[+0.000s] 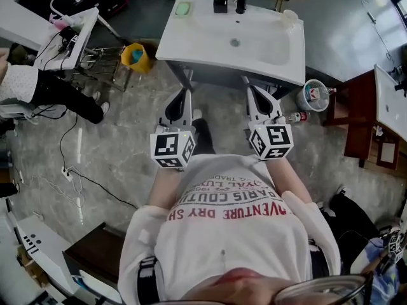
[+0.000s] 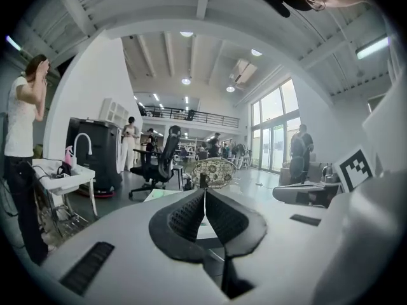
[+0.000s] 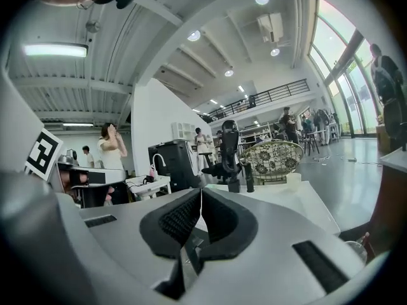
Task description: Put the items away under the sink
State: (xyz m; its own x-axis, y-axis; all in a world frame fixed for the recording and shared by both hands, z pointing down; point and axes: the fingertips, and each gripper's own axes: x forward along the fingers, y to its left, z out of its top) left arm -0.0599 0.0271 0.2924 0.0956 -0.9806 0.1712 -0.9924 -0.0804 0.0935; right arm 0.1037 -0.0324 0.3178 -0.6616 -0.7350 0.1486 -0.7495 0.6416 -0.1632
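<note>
A white sink unit stands in front of me in the head view. On its top sit a green soap, two dark bottles, and a white cup at the right corner. My left gripper and right gripper are held side by side just below the sink's front edge. Both point toward it. In the left gripper view the left gripper has its jaws pressed together with nothing between them. The right gripper looks the same in its own view. The space under the sink is hidden.
A yellow bucket stands on the floor left of the sink. To the right are a white bucket and a small bottle. A second sink stand and a person are at the left, a wooden cabinet at the right. Cables cross the floor.
</note>
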